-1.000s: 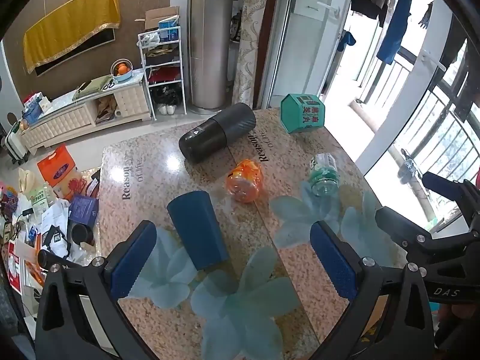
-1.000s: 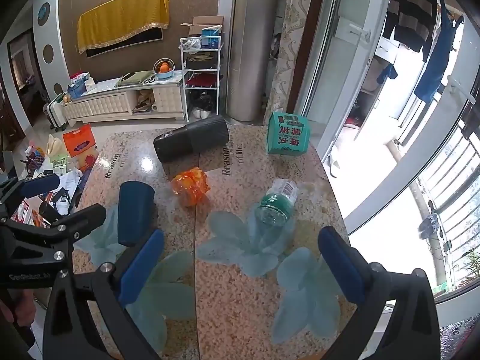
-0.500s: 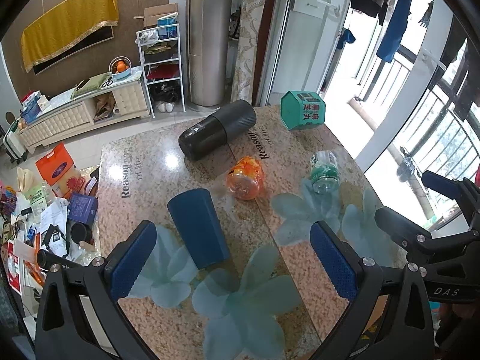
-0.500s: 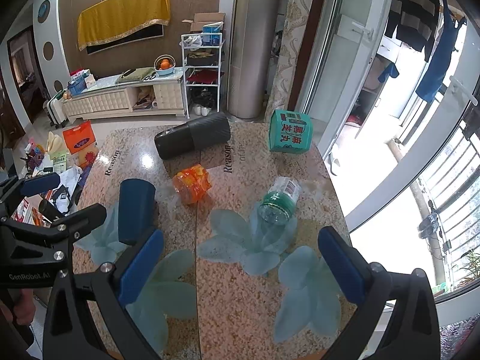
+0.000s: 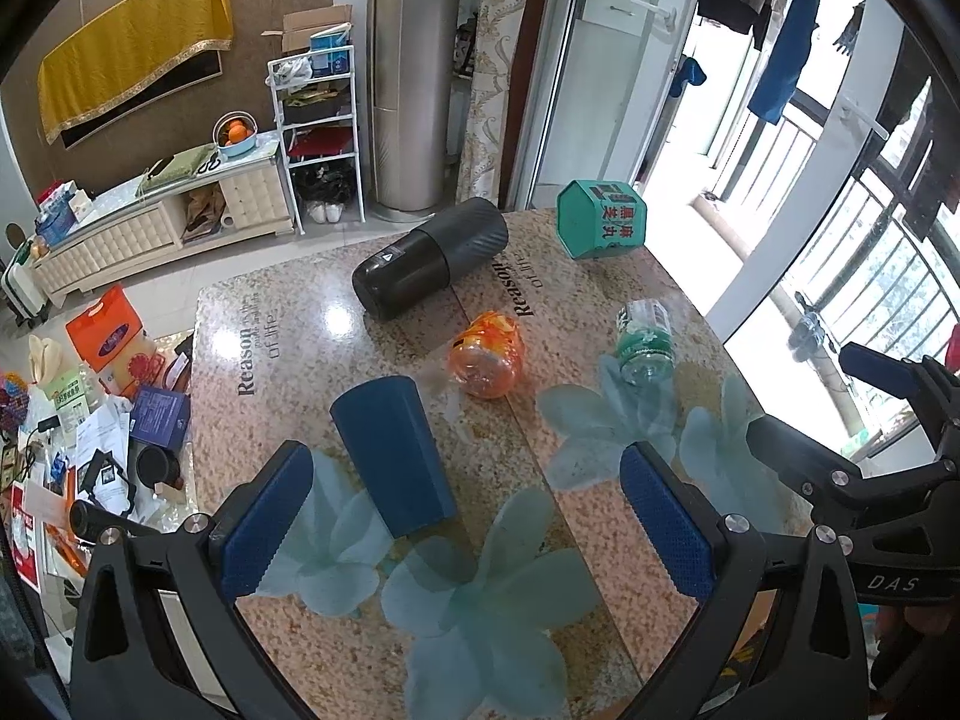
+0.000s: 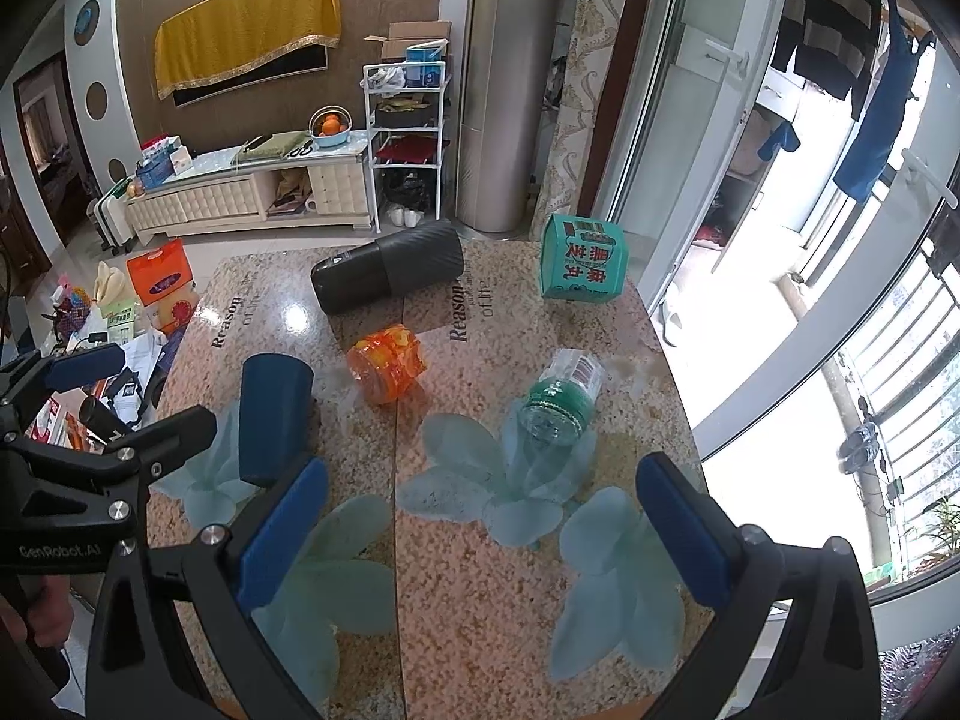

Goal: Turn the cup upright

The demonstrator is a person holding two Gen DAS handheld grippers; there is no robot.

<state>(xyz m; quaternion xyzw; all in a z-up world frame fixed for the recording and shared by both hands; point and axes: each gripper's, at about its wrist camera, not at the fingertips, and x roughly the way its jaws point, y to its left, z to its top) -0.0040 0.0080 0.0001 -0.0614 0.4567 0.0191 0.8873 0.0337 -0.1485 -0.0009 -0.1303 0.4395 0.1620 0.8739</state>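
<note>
A dark blue cup [image 5: 393, 453] stands upside down on the granite table [image 5: 288, 348], its closed base up. It also shows in the right wrist view [image 6: 273, 414]. My left gripper [image 5: 468, 516] is open and empty, above the table, with the cup just ahead between its fingers and nearer the left pad. My right gripper [image 6: 480, 528] is open and empty, to the right of the cup; its left pad [image 6: 282, 534] is just in front of the cup.
A black flask [image 5: 429, 264] lies on its side at the back. An orange jar [image 5: 486, 354] and a clear green-labelled bottle [image 5: 645, 339] lie mid-table. A green box [image 5: 600, 227] stands at the far right corner. Clutter covers the floor left of the table.
Both grippers have crept slightly back and upward; the table objects sit a little further up in view. Nothing was grasped or moved.
</note>
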